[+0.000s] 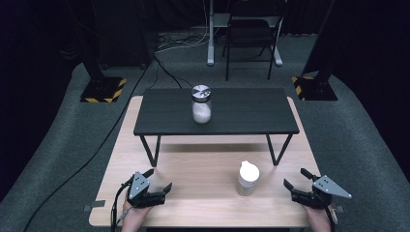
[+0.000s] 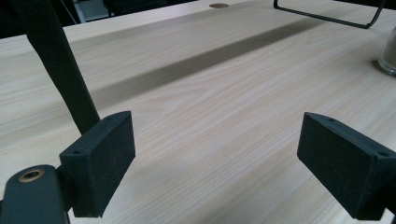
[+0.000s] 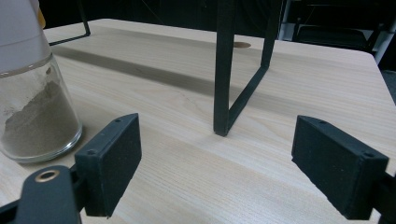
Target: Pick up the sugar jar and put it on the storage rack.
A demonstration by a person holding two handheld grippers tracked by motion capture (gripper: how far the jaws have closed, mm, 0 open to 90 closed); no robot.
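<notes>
Glass jar (image 1: pixel 247 179) stands near the tabletop's (image 1: pixel 203 198) front edge, between left gripper (image 1: pixel 158 181) and right gripper (image 1: pixel 296 179), jaws apart, empty, poised to reach.

A grey carpeted floor (image 1: pixel 58 145) is being crossed by black cables (image 1: pixel 96 150). A light wooden table (image 1: pixel 203 193) is being topped by a low black shelf (image 1: pixel 241 113) on thin metal legs. A dark folding chair (image 1: pixel 251 34) is being kept at the back, between two black stands with yellow-striped bases (image 1: pixel 102 90). The surroundings are being left dark.
</notes>
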